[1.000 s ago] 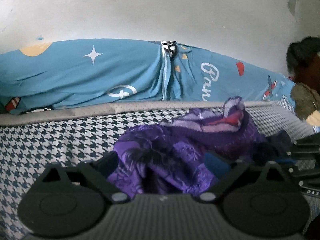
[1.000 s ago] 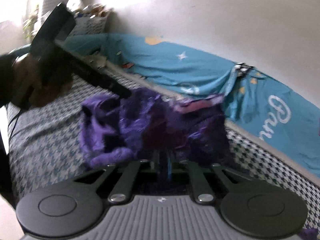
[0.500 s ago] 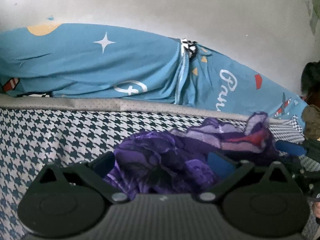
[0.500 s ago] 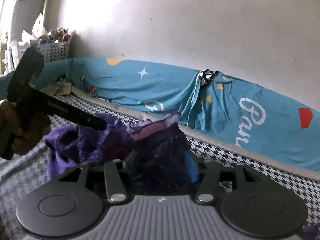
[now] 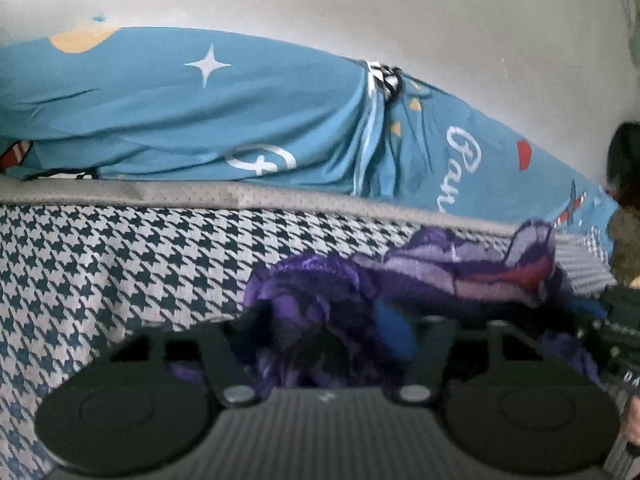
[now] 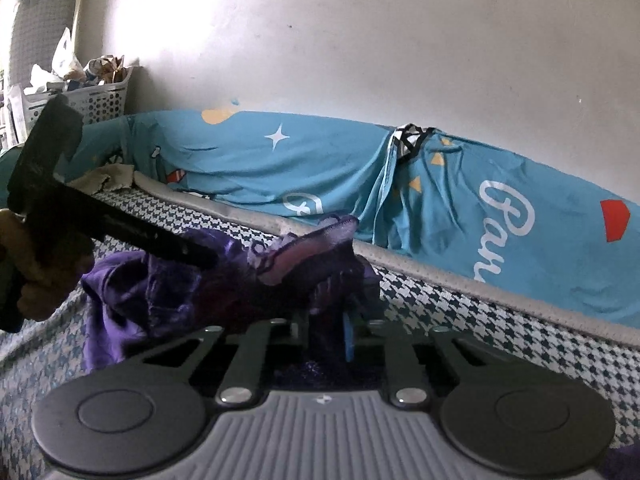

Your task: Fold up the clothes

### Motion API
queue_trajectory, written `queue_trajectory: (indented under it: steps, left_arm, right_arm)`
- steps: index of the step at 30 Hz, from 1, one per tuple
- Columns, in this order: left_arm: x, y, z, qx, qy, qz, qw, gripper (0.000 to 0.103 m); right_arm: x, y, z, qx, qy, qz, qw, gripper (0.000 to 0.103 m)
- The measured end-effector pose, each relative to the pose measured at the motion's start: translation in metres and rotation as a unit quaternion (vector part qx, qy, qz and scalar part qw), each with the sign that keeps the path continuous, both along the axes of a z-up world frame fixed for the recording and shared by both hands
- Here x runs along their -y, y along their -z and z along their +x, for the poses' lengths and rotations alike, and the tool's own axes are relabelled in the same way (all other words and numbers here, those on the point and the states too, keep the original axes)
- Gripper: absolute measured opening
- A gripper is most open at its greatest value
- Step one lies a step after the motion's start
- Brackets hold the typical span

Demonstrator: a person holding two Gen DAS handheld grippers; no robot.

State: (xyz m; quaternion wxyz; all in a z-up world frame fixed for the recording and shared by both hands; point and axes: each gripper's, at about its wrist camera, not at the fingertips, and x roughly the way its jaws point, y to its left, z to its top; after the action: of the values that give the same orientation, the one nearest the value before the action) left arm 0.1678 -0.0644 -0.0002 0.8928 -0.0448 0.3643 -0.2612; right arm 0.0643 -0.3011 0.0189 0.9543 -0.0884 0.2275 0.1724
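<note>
Houndstooth mattress [image 5: 120, 264] spans near ground, grey piped edge behind. Blue printed sheet [image 5: 208, 120] bunched along white wall [image 6: 360, 40]; laundry basket [image 6: 96, 98] far left. Purple garment [image 5: 328, 292] crumpled mid-mattress. Left gripper [image 5: 340, 328] jaws closing, purple cloth bunched between them. Right gripper [image 6: 328, 332] jaws closing, nearly together, pinching fold of garment beside blue pad.

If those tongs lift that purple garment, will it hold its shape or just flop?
Probably flop: the purple garment lies crumpled in soft folds on the checked mattress. Its sheen hints it is slippery. It looks thin, so likely light.
</note>
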Motion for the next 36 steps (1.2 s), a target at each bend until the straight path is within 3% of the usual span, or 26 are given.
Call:
queue_trajectory:
  steps: [3, 9, 13, 16, 21, 29, 36]
  left_arm:
    - [0.005, -0.004, -0.009, 0.015, 0.006, 0.012, 0.9998, 0.027]
    - [0.015, -0.021, -0.027, 0.068, -0.007, 0.026, 0.9973, 0.014]
    - [0.019, -0.037, -0.036, 0.118, -0.035, 0.041, 0.9916, 0.013]
    - [0.025, -0.048, -0.042, 0.155, -0.054, 0.055, 0.9849, 0.012]
    - [0.031, -0.06, -0.039, 0.191, -0.081, 0.071, 0.9756, 0.012]
    - [0.032, -0.054, -0.023, 0.178, -0.093, 0.058, 0.9779, 0.012]
    - [0.038, -0.061, -0.008, 0.204, -0.109, 0.057, 0.9712, 0.012]
  right_arm:
    - [0.002, -0.005, -0.003, 0.01, 0.007, 0.0, 1.0, 0.014]
    - [0.006, -0.019, -0.005, 0.037, 0.033, 0.009, 0.999, 0.013]
    - [0.009, -0.03, -0.005, 0.057, 0.049, 0.016, 0.997, 0.011]
    - [0.01, -0.037, -0.003, 0.074, 0.061, 0.018, 0.995, 0.004]
    - [0.014, -0.047, 0.009, 0.089, 0.079, 0.033, 0.992, 0.004]
    - [0.025, -0.052, 0.034, 0.081, 0.098, 0.071, 0.989, 0.004]
    - [0.033, -0.072, 0.058, 0.104, 0.121, 0.119, 0.98, 0.004]
